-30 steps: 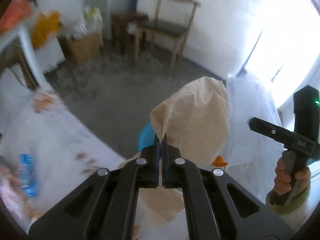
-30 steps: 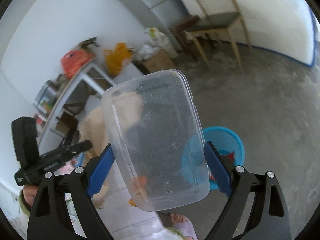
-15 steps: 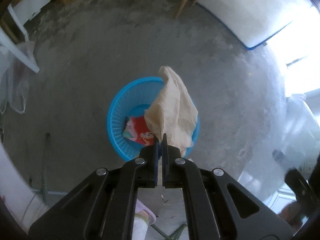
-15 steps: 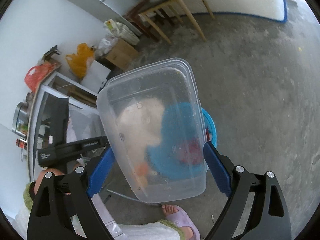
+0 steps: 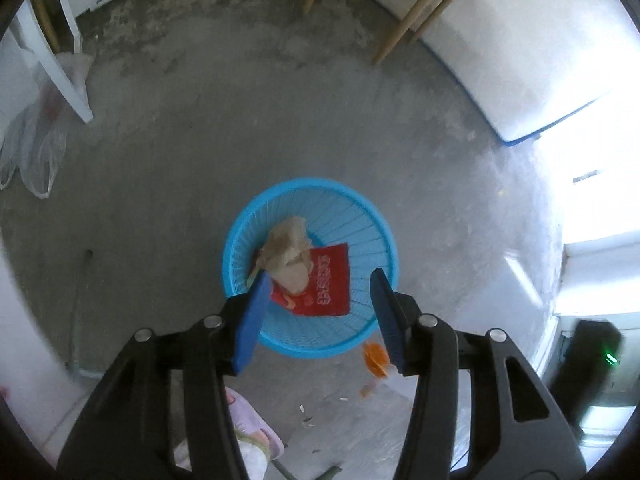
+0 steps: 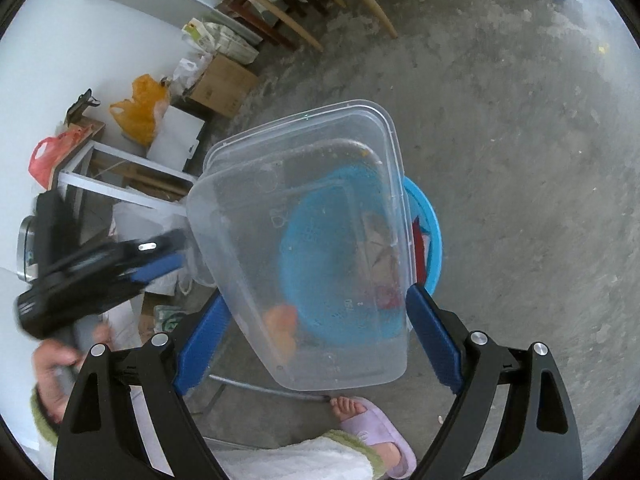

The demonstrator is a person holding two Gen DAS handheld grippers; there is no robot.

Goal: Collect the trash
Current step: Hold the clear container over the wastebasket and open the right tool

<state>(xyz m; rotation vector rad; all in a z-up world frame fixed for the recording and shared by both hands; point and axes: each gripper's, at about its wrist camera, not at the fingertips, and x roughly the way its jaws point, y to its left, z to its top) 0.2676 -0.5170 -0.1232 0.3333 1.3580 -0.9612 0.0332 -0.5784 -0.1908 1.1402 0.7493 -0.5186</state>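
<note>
A round blue basket (image 5: 360, 216) stands on the concrete floor below both grippers. Inside it lie a crumpled beige paper bag (image 5: 289, 254) and a red snack wrapper (image 5: 326, 284). My left gripper (image 5: 318, 304) hangs over the basket, its jaws opening with nothing between them. My right gripper (image 6: 316, 324) is shut on a clear plastic food container (image 6: 312, 240), held by its two long sides above the basket (image 6: 430, 236). The left gripper (image 6: 160, 268) also shows blurred at the left of the right wrist view.
An orange scrap (image 5: 376, 358) lies on the floor just outside the basket. A person's foot in a purple slipper (image 6: 370, 420) stands close by. A wooden chair (image 5: 404, 12), a cardboard box (image 6: 222, 84), a white table frame (image 6: 116, 176) and plastic bags (image 5: 36, 140) line the room's edges.
The left gripper swung down over the basket, then opened, and the beige paper bag fell into the basket. The right gripper came lower over the basket, still holding the container.
</note>
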